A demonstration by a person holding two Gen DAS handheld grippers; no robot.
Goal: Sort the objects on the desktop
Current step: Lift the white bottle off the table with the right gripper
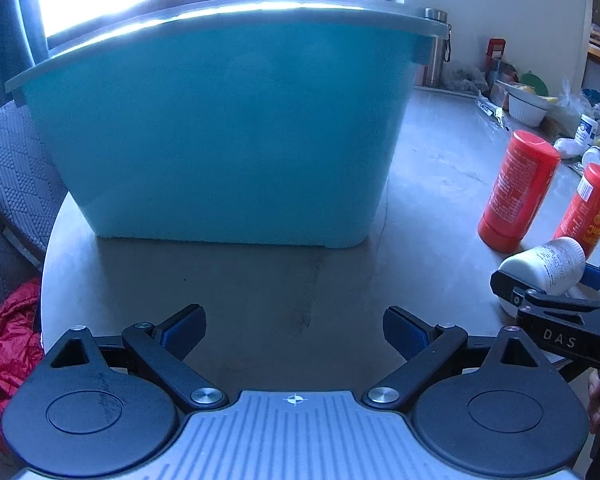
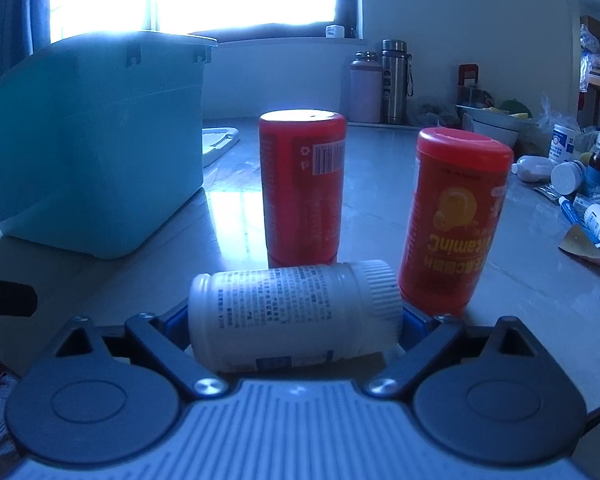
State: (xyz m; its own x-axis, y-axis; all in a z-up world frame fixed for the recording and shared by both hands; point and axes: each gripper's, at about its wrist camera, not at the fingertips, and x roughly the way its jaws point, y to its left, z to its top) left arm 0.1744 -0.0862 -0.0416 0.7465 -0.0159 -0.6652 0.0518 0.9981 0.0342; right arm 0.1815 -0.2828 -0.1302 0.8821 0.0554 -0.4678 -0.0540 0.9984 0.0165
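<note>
Left wrist view: the left hand-held gripper stands wide apart over bare table, nothing between its fingers. Directly ahead sits a teal bin, resting on the table. To the right stand two red canisters, upright and close together. At the right edge, the right hand-held gripper has a white bottle lying crosswise between its fingers.

Right wrist view: the white bottle lies on its side between the fingers of the right hand-held gripper, ribbed cap to the right. The jaws sit close at both ends of the bottle; firm contact cannot be confirmed. The red canisters stand just behind the bottle, the right one with its label upside down. The teal bin stands at left. Clutter lies at far right.
</note>
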